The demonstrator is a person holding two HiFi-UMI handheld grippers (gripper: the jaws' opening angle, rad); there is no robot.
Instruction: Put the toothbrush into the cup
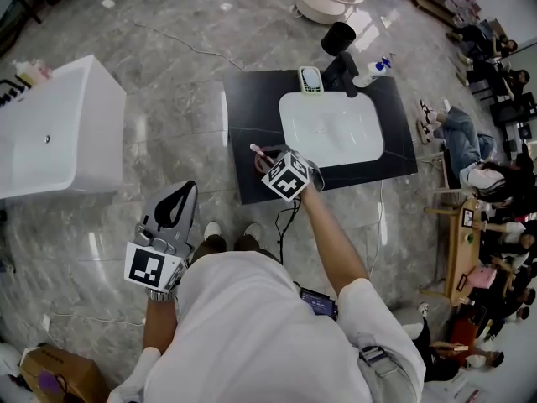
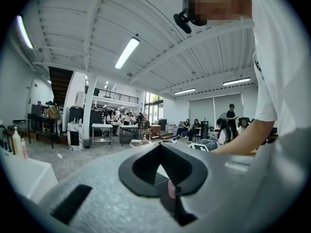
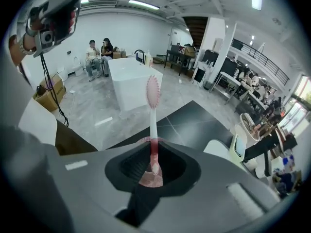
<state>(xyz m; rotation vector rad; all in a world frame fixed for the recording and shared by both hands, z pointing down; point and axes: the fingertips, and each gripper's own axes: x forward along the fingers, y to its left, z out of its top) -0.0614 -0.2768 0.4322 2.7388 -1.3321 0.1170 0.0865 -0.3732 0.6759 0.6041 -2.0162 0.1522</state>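
A toothbrush (image 3: 152, 106) with a pink head and white neck sticks out beyond my right gripper (image 3: 153, 142), which is shut on its red handle. Through the loop of the jaws I see a pink translucent cup (image 3: 146, 178) directly beneath. In the head view the right gripper (image 1: 270, 161) is over the front left of the black counter, the toothbrush (image 1: 255, 149) points up-left, and the cup (image 1: 261, 165) shows only as a reddish rim. My left gripper (image 1: 186, 190) hangs shut and holds nothing beside the person's left hip; its view (image 2: 160, 147) looks out across the room.
A white basin (image 1: 331, 128) is set into the black counter (image 1: 252, 99). Behind it are a green-and-white holder (image 1: 311, 80), a black tap (image 1: 342, 65) and a bottle (image 1: 379, 65). A white bathtub (image 1: 50, 128) is at the left. People sit at the right edge.
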